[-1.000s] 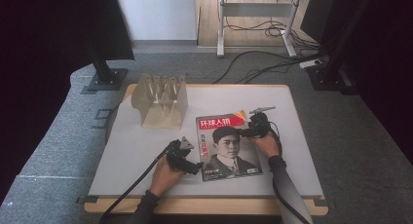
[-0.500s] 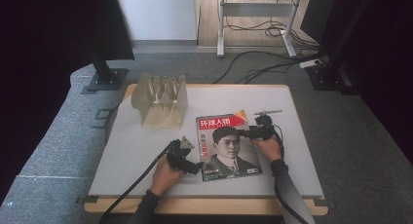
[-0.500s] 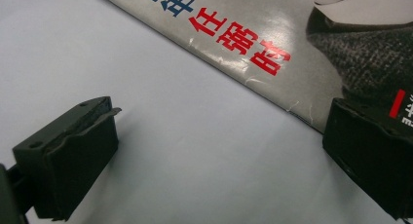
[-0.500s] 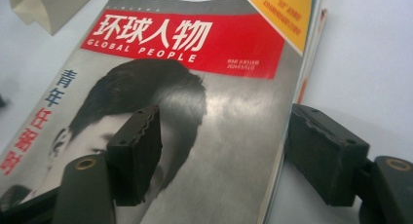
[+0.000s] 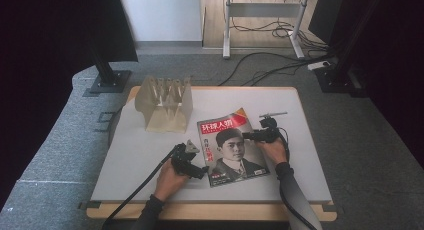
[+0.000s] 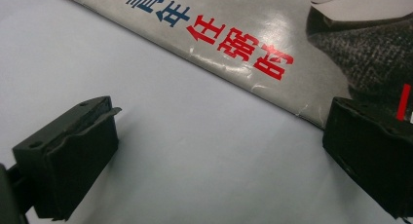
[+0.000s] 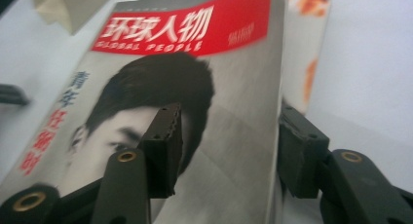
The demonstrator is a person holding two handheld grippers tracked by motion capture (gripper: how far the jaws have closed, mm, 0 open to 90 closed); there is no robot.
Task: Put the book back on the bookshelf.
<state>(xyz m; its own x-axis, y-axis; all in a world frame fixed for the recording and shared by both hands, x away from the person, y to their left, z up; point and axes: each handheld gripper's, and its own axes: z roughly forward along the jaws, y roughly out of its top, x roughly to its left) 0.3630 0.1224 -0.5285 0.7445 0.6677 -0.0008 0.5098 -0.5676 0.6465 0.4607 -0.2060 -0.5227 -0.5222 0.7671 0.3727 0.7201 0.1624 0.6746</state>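
Since the earlier pictures, the right tongs (image 5: 248, 135) have moved a little lower along the right edge of the magazine (image 5: 230, 146), and the left tongs (image 5: 198, 173) sit almost at the same place by its lower left corner. The magazine lies flat, cover up, on the white worktop (image 5: 135, 150), in front and to the right of the beige slotted rack (image 5: 164, 102).

I judge the work is only at its start: the magazine is approached from both sides but not lifted, and nothing is in the rack. What remains, it seems, is to grip it, raise it, and perhaps carry it to the rack.

The left gripper view shows the left tongs (image 6: 219, 151) wide open, holding nothing. One jaw rests on the bare worktop (image 6: 170, 151), and the other is at the corner of the magazine (image 6: 243, 48); I cannot tell if it touches. From the high view this opening is hard to read.

The right gripper view shows the right tongs (image 7: 226, 151) partly open around the right edge of the magazine (image 7: 195, 78), one jaw above the cover and one outside the edge. The edge looks raised a little here, with an inner page visible behind it, which the high view does not reveal. The jaws are not yet pressed on the paper.
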